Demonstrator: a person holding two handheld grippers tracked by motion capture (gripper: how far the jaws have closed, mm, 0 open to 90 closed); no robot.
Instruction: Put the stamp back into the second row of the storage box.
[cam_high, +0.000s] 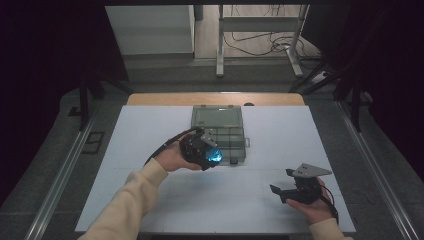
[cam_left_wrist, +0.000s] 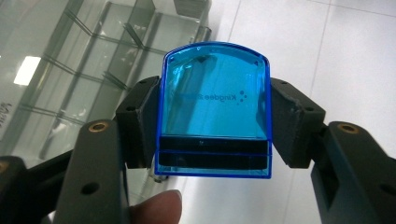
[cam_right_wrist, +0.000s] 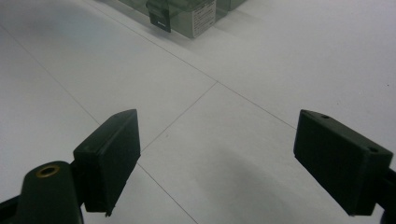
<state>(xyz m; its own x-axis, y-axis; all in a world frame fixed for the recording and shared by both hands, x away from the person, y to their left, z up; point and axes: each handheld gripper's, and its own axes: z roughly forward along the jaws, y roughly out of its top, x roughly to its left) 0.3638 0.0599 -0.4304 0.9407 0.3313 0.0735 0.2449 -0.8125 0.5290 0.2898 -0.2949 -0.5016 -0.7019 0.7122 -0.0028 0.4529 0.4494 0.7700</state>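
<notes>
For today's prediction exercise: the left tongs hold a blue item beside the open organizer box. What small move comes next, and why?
Probably lowering the blue case, clamped in the left tongs, into a compartment of the organizer box, open right beside it.

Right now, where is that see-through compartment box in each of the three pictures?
High view: the compartment box lies open at the table's middle, just beyond the left gripper.
Left gripper view: its clear dividers fill the upper left, behind the blue case held in the jaws.
Right gripper view: its front wall and latch sit at the top edge.
Shared landmark: the white table.
</notes>
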